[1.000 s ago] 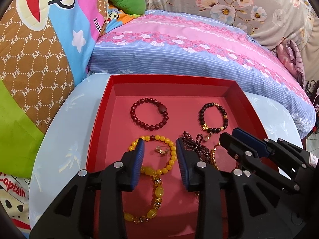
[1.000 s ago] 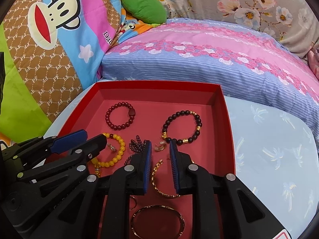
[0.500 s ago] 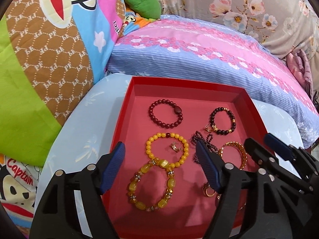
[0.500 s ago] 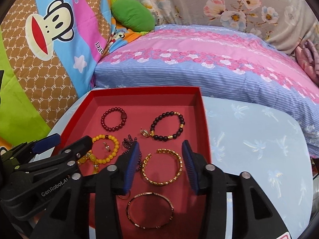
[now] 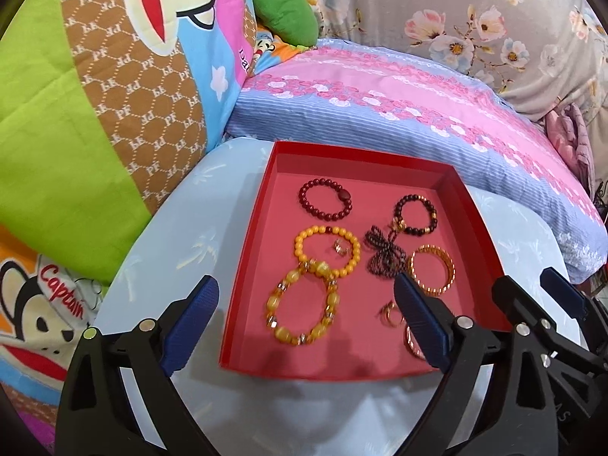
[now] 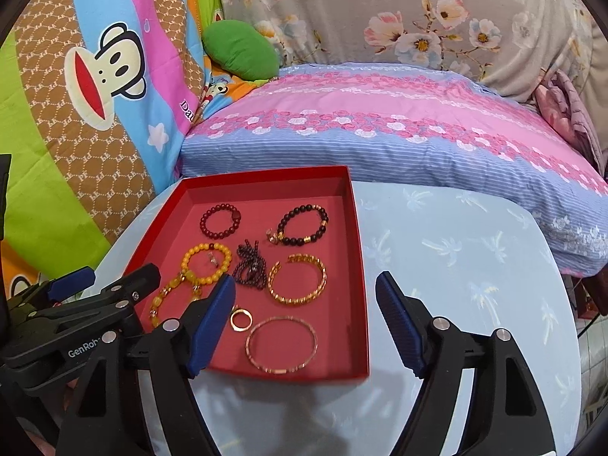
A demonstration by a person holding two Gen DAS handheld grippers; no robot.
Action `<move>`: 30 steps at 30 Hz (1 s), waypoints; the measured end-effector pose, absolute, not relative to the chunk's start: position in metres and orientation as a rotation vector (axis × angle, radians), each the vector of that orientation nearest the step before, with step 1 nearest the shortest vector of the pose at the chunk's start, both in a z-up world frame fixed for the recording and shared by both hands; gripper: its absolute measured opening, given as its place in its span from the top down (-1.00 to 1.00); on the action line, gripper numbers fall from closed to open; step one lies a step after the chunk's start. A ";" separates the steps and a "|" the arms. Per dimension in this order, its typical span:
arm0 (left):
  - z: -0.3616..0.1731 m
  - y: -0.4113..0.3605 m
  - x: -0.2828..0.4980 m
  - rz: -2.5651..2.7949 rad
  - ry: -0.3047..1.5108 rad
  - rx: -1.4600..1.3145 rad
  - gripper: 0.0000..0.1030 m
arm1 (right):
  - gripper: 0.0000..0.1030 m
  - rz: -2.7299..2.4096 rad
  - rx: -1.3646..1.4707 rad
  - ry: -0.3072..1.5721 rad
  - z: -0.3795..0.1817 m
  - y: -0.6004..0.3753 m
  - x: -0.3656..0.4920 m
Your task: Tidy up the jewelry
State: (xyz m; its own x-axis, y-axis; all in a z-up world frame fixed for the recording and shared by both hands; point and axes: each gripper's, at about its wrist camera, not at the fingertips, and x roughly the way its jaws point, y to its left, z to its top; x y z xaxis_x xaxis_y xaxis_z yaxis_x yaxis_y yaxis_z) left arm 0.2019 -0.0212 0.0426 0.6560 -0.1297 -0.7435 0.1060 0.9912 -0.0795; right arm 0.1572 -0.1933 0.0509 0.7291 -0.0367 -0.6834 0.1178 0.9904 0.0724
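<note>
**Both claws spread wide over the jewelry tray**

While the left claw (image 5: 304, 319) and the right claw (image 6: 306, 323) hang with jaws wide apart and nothing between them, the red tray (image 6: 359, 266) sits on the pale blue worktop (image 6: 456, 258). Inside lie a dark red bead bracelet (image 6: 221, 221), a black bead bracelet (image 6: 304, 226), a yellow bead bracelet (image 6: 207, 264), a gold cuff (image 6: 297, 279), a thin bangle (image 6: 281, 344) and a small ring (image 6: 241, 320), all apart from both claws.

You're in a home bedroom — cartoon-monkey quilt (image 6: 95, 87), pink-and-blue floral pillow (image 6: 380, 133) and flowered bedding (image 6: 418, 11) crowd the far edge of the palm-print table (image 6: 456, 266).
</note>
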 end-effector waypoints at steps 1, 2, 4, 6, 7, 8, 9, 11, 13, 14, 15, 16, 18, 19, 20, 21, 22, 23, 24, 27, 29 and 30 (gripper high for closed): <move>0.043 -0.021 0.199 -0.129 0.842 -0.026 -0.75 | -0.47 -0.086 0.115 0.751 0.051 -0.192 0.155; 0.044 -0.020 0.196 -0.123 0.841 -0.021 -0.76 | -0.48 -0.089 0.117 0.752 0.051 -0.192 0.150; 0.044 -0.020 0.190 -0.113 0.838 -0.011 -0.77 | -0.50 -0.094 0.118 0.754 0.050 -0.192 0.144; 0.044 -0.020 0.183 -0.104 0.835 0.007 -0.77 | -0.50 -0.095 0.122 0.762 0.048 -0.191 0.138; 0.044 -0.020 0.181 -0.099 0.833 0.018 -0.77 | -0.51 -0.095 0.124 0.769 0.046 -0.190 0.135; 0.043 -0.021 0.178 -0.095 0.832 0.028 -0.77 | -0.51 -0.093 0.124 0.774 0.046 -0.190 0.133; 0.042 -0.021 0.176 -0.092 0.832 0.036 -0.78 | -0.51 -0.092 0.123 0.780 0.045 -0.190 0.131; 0.042 -0.020 0.171 -0.088 0.833 0.046 -0.78 | -0.51 -0.093 0.121 0.787 0.043 -0.188 0.126; 0.040 -0.019 0.166 -0.085 0.837 0.046 -0.78 | -0.54 -0.094 0.118 0.792 0.042 -0.188 0.123; 0.040 -0.019 0.165 -0.083 0.840 0.045 -0.78 | -0.57 -0.098 0.115 0.794 0.042 -0.187 0.120; 0.039 -0.018 0.164 -0.081 0.842 0.044 -0.79 | -0.61 -0.102 0.111 0.797 0.041 -0.187 0.118; 0.037 -0.017 0.162 -0.080 0.846 0.042 -0.79 | -0.62 -0.101 0.110 0.800 0.041 -0.186 0.116; 0.036 -0.017 0.159 -0.078 0.850 0.041 -0.80 | -0.63 -0.100 0.110 0.805 0.040 -0.186 0.113; 0.035 -0.017 0.158 -0.075 0.852 0.044 -0.80 | -0.63 -0.099 0.111 0.811 0.039 -0.186 0.112; 0.034 -0.018 0.156 -0.073 0.853 0.048 -0.80 | -0.63 -0.098 0.112 0.821 0.037 -0.186 0.111; 0.034 -0.018 0.155 -0.073 0.854 0.052 -0.80 | -0.63 -0.097 0.114 0.826 0.036 -0.187 0.111; 0.032 -0.019 0.154 -0.072 0.859 0.058 -0.80 | -0.64 -0.099 0.116 0.837 0.035 -0.188 0.110; 0.031 -0.019 0.153 -0.073 0.862 0.063 -0.80 | -0.64 -0.099 0.117 0.841 0.033 -0.188 0.109; 0.030 -0.019 0.152 -0.074 0.865 0.065 -0.80 | -0.64 -0.102 0.118 0.844 0.032 -0.189 0.108; 0.028 -0.019 0.149 -0.071 0.869 0.070 -0.80 | -0.67 -0.111 0.122 0.847 0.029 -0.190 0.106; 0.026 -0.018 0.147 -0.065 0.874 0.070 -0.80 | -0.70 -0.117 0.124 0.853 0.027 -0.190 0.105; 0.025 -0.018 0.146 -0.061 0.875 0.068 -0.80 | -0.78 -0.120 0.125 0.856 0.025 -0.191 0.104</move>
State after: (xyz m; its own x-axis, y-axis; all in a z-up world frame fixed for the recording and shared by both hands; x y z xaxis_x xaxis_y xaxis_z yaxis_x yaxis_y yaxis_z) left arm 0.1459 -0.0177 0.0250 0.6393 -0.0256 -0.7685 0.0811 0.9961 0.0343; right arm 0.1039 -0.1910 0.0254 0.6494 -0.0549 -0.7585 0.1549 0.9860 0.0613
